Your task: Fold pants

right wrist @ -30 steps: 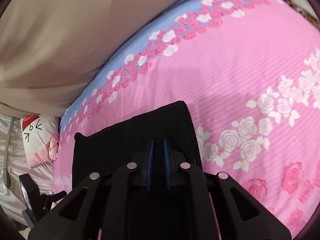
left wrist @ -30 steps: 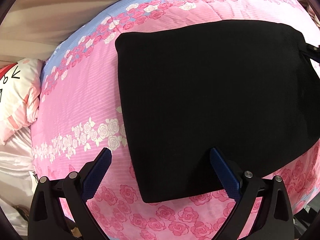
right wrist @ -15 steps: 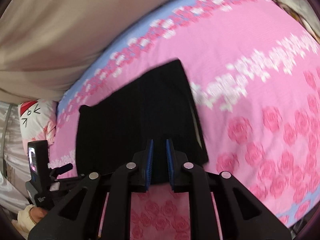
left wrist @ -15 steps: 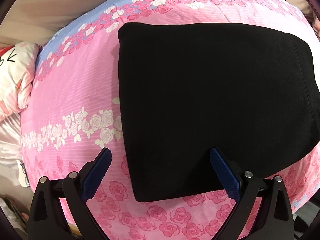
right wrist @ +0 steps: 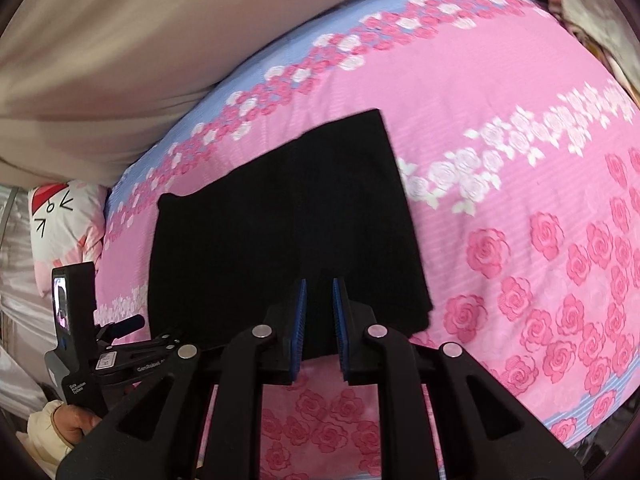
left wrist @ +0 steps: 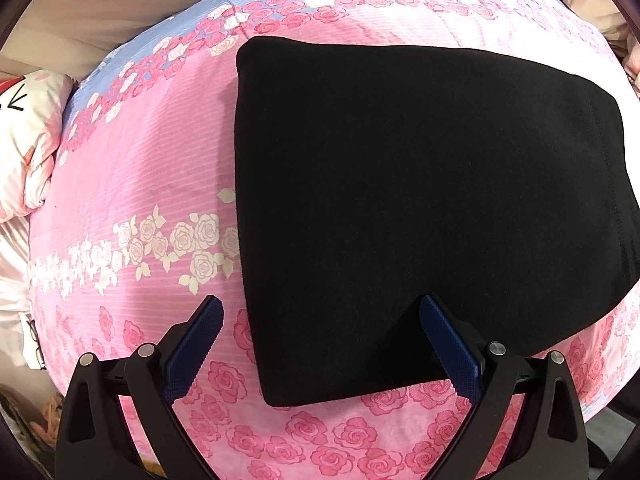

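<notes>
The black pants [left wrist: 420, 208] lie folded into a flat rectangle on the pink rose-print quilt [left wrist: 152, 168]. My left gripper [left wrist: 320, 308] is wide open and empty, hovering over the near left corner of the pants. In the right wrist view the pants [right wrist: 280, 224] lie ahead and my right gripper [right wrist: 319, 286] hovers above their near edge. Its blue pads [right wrist: 300, 312] stand a narrow gap apart with nothing between them. The left gripper's body [right wrist: 80, 320] and the hand holding it show at the left.
A white pillow with a red cartoon print [left wrist: 24, 140] lies at the quilt's left end. A beige sheet or wall [right wrist: 120, 60] rises behind the bed. The quilt's near edge [right wrist: 580, 412] drops off at the bottom right.
My right gripper has let go of the pants, opened slightly and pulled back and up from them. The left gripper has stayed open and shifted slightly; the pants lie still.
</notes>
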Motion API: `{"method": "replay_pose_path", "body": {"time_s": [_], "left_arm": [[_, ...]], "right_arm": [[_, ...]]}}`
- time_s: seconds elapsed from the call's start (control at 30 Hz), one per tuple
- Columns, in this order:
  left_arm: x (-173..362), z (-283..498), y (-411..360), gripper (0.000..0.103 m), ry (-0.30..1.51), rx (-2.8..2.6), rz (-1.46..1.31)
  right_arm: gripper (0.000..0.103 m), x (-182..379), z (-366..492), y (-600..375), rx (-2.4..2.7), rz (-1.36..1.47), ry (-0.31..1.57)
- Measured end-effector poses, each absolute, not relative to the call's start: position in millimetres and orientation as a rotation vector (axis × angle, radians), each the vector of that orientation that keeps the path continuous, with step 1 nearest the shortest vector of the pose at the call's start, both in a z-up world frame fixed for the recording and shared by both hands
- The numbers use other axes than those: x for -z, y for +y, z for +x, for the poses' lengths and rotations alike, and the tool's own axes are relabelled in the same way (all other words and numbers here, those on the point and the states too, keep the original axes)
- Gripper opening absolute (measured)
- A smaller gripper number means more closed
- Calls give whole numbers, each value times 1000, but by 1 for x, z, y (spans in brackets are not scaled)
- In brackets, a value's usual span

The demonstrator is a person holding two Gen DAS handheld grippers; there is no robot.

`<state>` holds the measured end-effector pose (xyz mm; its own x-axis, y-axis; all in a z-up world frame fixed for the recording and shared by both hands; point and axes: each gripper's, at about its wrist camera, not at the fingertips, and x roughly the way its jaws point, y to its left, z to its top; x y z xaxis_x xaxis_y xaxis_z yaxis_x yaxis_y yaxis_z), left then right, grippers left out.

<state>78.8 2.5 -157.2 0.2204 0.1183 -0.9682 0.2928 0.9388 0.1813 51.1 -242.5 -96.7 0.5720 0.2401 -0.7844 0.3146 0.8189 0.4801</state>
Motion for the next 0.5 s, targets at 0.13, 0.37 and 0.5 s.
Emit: {"method": "replay_pose_path", "body": {"time_s": [0.13, 0.37, 0.5], "left_arm": [[150, 77, 8, 97, 1316, 131, 329], [143, 77, 41, 97, 1296, 152, 174], [166, 81, 63, 97, 1395, 164, -20]], "right_arm": [[82, 90, 51, -238, 78, 542, 972], [85, 118, 28, -282, 108, 608, 976], [78, 157, 28, -292, 15, 848, 992]]}}
